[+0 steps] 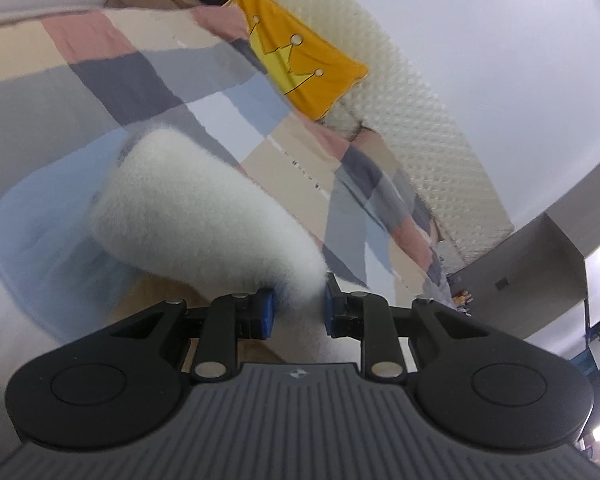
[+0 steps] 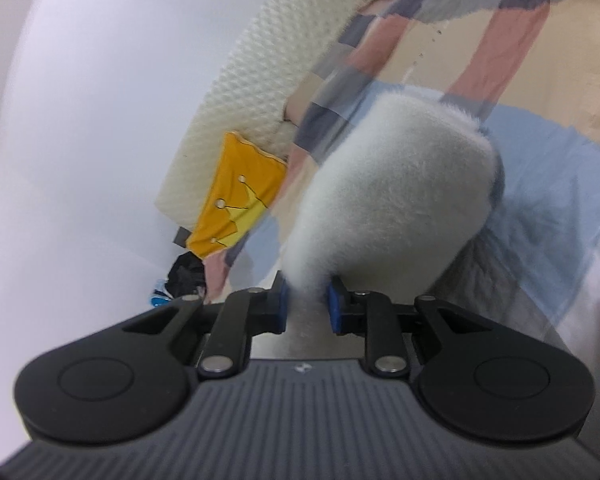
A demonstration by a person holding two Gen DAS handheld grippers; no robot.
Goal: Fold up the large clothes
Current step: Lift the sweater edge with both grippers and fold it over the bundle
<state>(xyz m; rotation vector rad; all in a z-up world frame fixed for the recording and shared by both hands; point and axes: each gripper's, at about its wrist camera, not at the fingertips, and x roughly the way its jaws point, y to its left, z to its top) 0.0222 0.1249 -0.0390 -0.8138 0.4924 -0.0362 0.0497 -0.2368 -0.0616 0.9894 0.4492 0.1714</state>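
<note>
fleece garment [image 1: 204,208] motion-blurred, its pinched edge hidden between tool pads, patchwork blanket [image 1: 100,80] smeared

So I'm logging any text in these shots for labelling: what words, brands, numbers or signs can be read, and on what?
No readable words or numbers in either view.
Small pale emblem on each tool's ribbed grey body: too small to read.
Row of dark marks on the patchwork bedcover: too blurred to read.
Yellow cloth: a drawn crown outline only, no lettering.
</note>
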